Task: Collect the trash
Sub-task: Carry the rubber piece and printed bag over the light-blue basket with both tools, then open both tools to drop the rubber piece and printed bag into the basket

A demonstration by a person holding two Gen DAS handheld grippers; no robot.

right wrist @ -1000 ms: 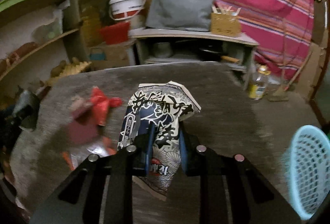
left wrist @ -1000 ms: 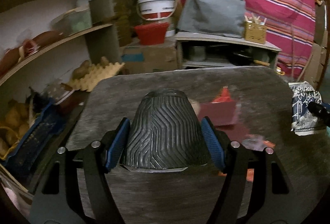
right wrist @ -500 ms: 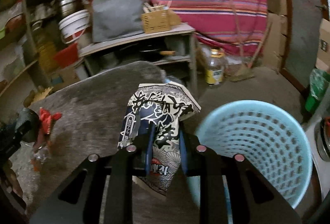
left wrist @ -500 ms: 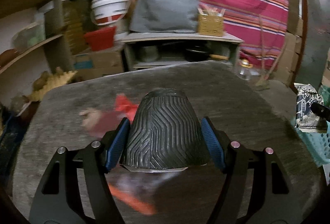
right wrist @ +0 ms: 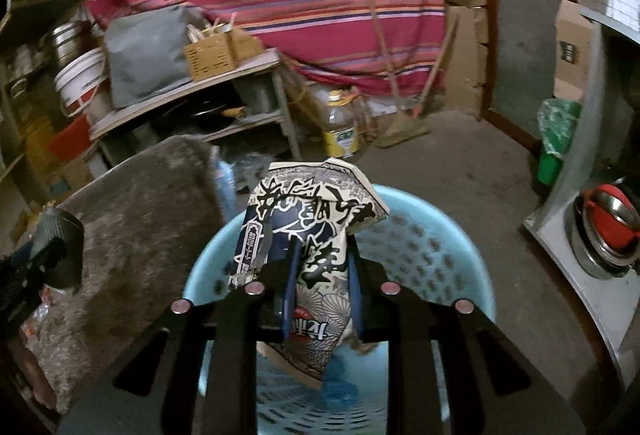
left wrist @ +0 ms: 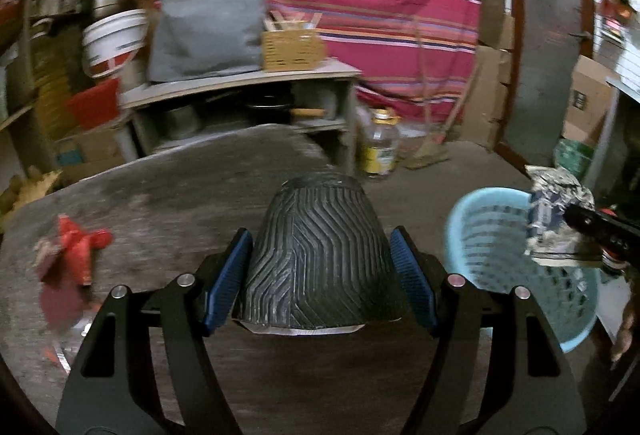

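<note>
Left gripper (left wrist: 320, 275) clamps the black ribbed paper cup (left wrist: 318, 259) over the grey tabletop (left wrist: 180, 195). Red crumpled wrapper (left wrist: 78, 249) lies on table, left of claw. Pale-blue perforated plastic basket (left wrist: 500, 259) sits to claw's right, off table edge. Right gripper (right wrist: 322, 287) holds the crushed printed paper cup (right wrist: 308, 235) directly above basket (right wrist: 432, 247); clear plastic oil jug (right wrist: 340, 131) stands on floor beyond.

A cluttered home storeroom: shelves (left wrist: 240, 83) of pots, buckets (left wrist: 112, 39), cardboard boxes (right wrist: 466, 31).

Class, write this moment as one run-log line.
left gripper: shut on black cup | right gripper: shut on printed paper cup above blue basket | red wrapper on table
</note>
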